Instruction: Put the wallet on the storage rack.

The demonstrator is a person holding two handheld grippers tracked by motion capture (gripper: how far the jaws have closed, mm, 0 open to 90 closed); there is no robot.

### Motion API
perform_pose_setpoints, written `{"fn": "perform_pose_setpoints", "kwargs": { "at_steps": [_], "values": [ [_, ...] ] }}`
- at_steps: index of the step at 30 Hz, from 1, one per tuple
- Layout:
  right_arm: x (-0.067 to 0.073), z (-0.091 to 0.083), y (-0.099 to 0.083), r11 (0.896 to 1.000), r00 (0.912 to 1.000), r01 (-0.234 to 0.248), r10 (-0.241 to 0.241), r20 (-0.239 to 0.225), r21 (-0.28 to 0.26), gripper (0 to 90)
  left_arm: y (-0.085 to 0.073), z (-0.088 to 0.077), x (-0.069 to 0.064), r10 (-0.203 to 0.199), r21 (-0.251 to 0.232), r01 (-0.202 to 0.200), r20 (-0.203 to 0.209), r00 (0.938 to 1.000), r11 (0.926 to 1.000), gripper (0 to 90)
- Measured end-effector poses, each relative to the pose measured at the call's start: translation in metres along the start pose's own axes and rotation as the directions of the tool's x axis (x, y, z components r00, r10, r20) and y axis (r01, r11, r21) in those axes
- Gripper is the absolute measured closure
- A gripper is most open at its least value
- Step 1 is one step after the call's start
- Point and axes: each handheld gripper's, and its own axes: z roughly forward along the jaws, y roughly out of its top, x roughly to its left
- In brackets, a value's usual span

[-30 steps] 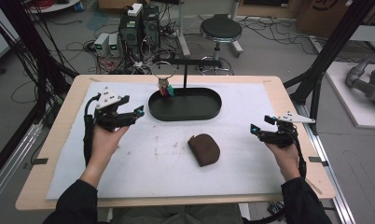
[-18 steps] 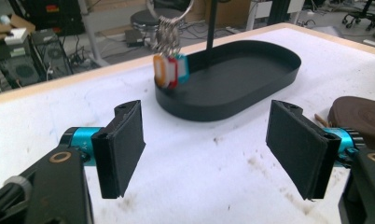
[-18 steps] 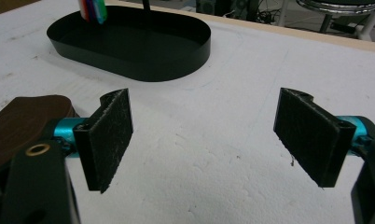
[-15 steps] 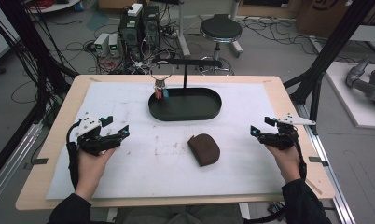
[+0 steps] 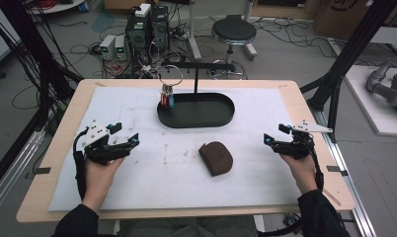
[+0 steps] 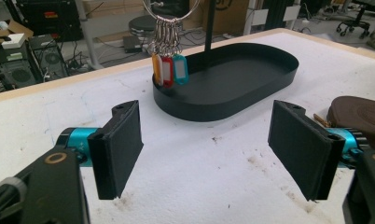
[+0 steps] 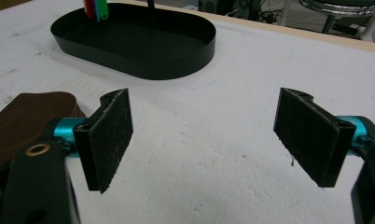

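Nearest to us, the left gripper (image 5: 121,138) has just been opening its jaws wide, nothing between them; the right gripper (image 5: 274,137) also stands open and empty. Between them lies a brown leather pouch (image 5: 216,158) (rounded, flat). Farther, coloured key tags (image 5: 167,100) hang over the black oval tray (image 5: 226,116).

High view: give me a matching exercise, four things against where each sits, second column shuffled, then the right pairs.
Things:
1. Tray
2. Brown pouch
3. Key ring
4. Left gripper

Places:
A. Hanging from the stand's arm, tags dangling over the tray's left end
B. Over the left part of the white mat, jaws open and empty
C. Far middle of the mat, black and oval
D. Flat on the mat, nearer the person than the tray

Pairs: 1-C, 2-D, 3-A, 4-B
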Motion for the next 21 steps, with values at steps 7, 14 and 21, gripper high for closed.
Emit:
{"fn": "perform_pose_setpoints", "kwargs": {
  "at_steps": [7,14,21],
  "values": [
    [0.002,0.004,0.0,1.0,0.9999,0.012,-0.012,-0.012,0.01,20.2,-0.001,-0.004,-0.003,0.015,0.005,-0.015,-0.014,0.9998,0.9999,25.5],
    [0.007,0.008,0.002,1.0,0.9995,0.014,-0.014,-0.027,0.006,20.1,-0.002,-0.007,-0.002,0.023,0.0,-0.023,-0.029,0.9993,0.9997,25.5],
    [0.013,0.007,0.005,1.0,0.9992,0.012,-0.012,-0.038,-0.002,20.1,-0.004,-0.009,0.001,0.018,-0.002,-0.018,-0.028,0.9995,0.9998,25.5]
  ]
}}
